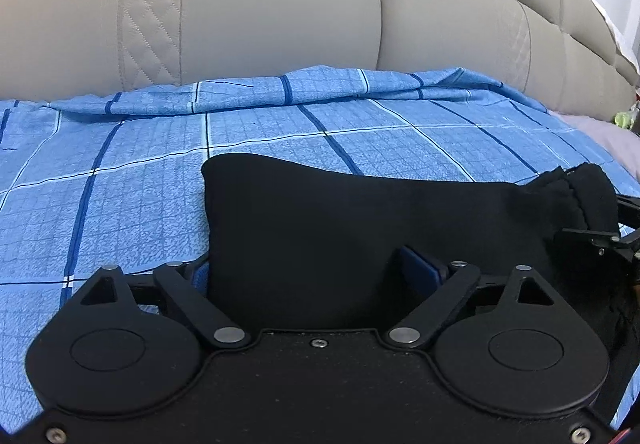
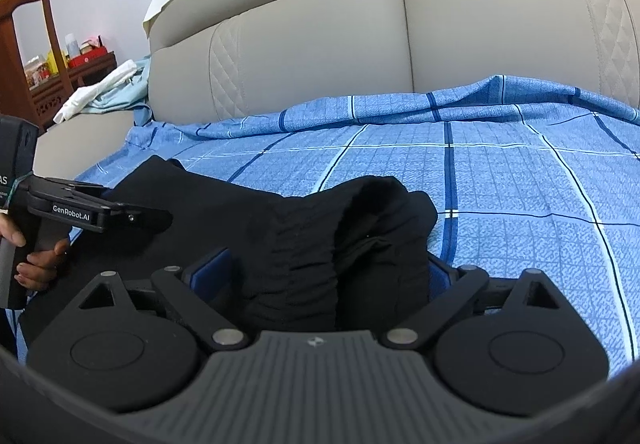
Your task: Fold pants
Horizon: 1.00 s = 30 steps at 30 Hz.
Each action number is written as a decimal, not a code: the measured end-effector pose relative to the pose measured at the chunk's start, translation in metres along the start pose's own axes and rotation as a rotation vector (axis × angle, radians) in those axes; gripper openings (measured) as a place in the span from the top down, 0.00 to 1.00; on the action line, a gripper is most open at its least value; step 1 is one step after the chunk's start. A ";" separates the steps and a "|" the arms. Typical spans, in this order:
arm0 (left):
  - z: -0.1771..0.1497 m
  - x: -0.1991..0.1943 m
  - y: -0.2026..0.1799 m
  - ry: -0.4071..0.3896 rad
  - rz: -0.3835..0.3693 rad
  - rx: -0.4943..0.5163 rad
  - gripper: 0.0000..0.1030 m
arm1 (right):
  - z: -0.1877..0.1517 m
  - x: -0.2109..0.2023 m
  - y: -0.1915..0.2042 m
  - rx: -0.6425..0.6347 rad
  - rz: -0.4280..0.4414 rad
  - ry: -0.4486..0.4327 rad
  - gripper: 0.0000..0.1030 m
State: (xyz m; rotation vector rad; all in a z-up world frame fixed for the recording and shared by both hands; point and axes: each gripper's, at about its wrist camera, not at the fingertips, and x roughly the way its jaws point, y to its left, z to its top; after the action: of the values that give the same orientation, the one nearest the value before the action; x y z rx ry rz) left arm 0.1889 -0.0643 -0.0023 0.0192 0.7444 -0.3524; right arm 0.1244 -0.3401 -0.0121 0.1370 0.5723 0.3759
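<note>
Black pants (image 1: 340, 220) lie on a blue checked bedsheet (image 1: 120, 180). In the left wrist view my left gripper (image 1: 308, 268) has its blue-padded fingers spread wide with the pants' cloth lying between and over them. In the right wrist view my right gripper (image 2: 328, 272) also has its fingers spread wide, with bunched black cloth (image 2: 352, 236) draped between them. The left gripper body (image 2: 92, 210) shows at the left there, held by a hand, its tip over the pants. The right gripper's tip (image 1: 600, 236) shows at the right edge of the left view, beside the bunched cloth.
A beige padded headboard (image 1: 280, 12) rises behind the bed. The sheet is rumpled along the headboard (image 2: 400, 104). A wooden side table (image 2: 60, 72) with small items and a white cloth (image 2: 100, 88) stand at the far left.
</note>
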 end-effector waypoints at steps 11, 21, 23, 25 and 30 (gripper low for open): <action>-0.001 -0.009 0.008 -0.028 0.025 -0.064 0.46 | 0.001 0.000 0.004 0.012 -0.042 -0.009 0.18; 0.000 -0.005 0.009 -0.036 0.018 -0.065 0.41 | 0.001 -0.002 0.002 0.039 -0.067 -0.014 0.29; 0.001 -0.004 0.009 -0.038 0.019 -0.068 0.39 | 0.001 -0.002 0.003 0.042 -0.070 -0.014 0.31; 0.001 -0.004 0.009 -0.044 0.026 -0.072 0.44 | 0.001 -0.002 0.004 0.044 -0.071 -0.014 0.35; -0.002 -0.014 0.004 -0.090 0.062 -0.080 0.74 | 0.002 -0.002 0.014 0.042 -0.094 -0.008 0.50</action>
State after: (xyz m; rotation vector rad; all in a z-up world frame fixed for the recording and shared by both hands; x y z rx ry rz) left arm 0.1799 -0.0561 0.0052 -0.0487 0.6669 -0.2622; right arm 0.1200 -0.3279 -0.0064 0.1515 0.5772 0.2717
